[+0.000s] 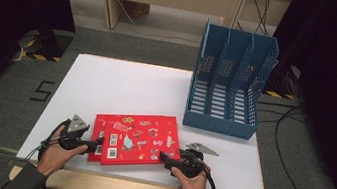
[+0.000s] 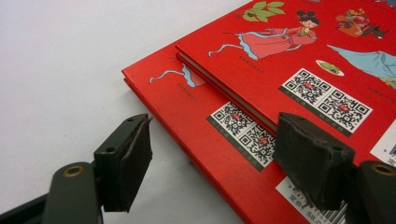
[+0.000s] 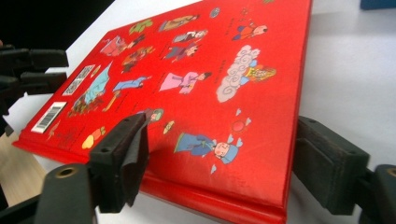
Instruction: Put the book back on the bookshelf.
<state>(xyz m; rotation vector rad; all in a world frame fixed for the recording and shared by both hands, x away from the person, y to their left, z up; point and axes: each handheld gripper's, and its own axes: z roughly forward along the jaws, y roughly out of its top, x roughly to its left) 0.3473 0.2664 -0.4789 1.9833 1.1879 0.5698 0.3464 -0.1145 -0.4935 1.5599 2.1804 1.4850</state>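
Plainly, a moment at the table, set out by label.

Books: two flat red hardcover picture books [image 1: 133,139] lay stacked, slightly offset, at the near middle of the white tabletop [image 1: 122,85], long axis running left to right between the two hands.

Left gripper: the left black two-jaw gripper [image 2: 212,161] stood wide apart at the stack's left end, one jaw over the bare table, the other over the lower book's cover, gripping nothing.

Right gripper: the right black two-jaw gripper [image 3: 233,163] was also wide, its jaws straddling the corner of the upper book [image 3: 196,88], whose near edge looked raised off the table; contact could not be told.

Rack: a blue slotted plastic file rack [image 1: 229,81] stood at the far right, well apart from the books.

Judgement: the right hand [image 1: 192,185] seemed nearer the rack, so a lift would likely fall to it.
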